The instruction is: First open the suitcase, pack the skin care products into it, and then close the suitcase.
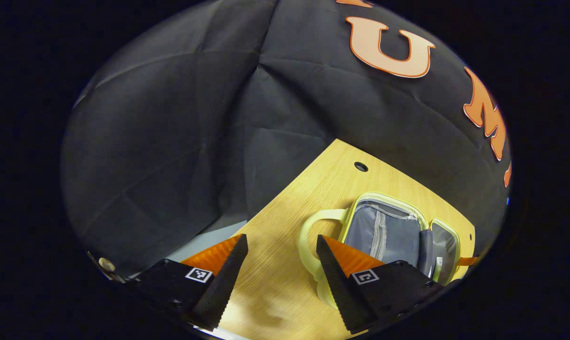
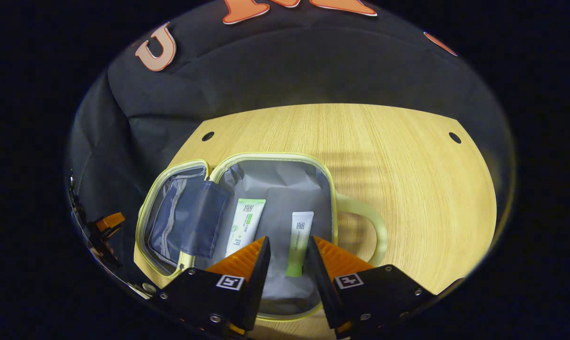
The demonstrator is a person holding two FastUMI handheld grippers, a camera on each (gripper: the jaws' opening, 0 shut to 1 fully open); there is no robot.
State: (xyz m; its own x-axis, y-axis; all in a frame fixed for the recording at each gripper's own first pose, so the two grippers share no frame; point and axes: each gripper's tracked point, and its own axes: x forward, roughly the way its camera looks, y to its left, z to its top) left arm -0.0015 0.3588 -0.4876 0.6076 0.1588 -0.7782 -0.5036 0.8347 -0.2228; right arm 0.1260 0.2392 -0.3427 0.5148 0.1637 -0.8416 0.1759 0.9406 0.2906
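While the right gripper (image 2: 287, 257) hovers released over the open suitcase (image 2: 313, 165), a slim white-and-green tube (image 2: 299, 243) lies between its fingers; left gripper (image 1: 280, 264) spread.

The desk (image 2: 407, 189) is pale yellowish wood with a fine straight grain and small dark round holes. The suitcase (image 2: 332, 189) has a light yellow-green rim and handle, and its lining is plain grey. Its open lid (image 2: 185, 217) carries a darker blue-grey pocket with a light grey zipper. One tube (image 2: 245, 225) is white with a green band; the other tube (image 2: 300, 243) is white, shading to bright lime green at its lower end.
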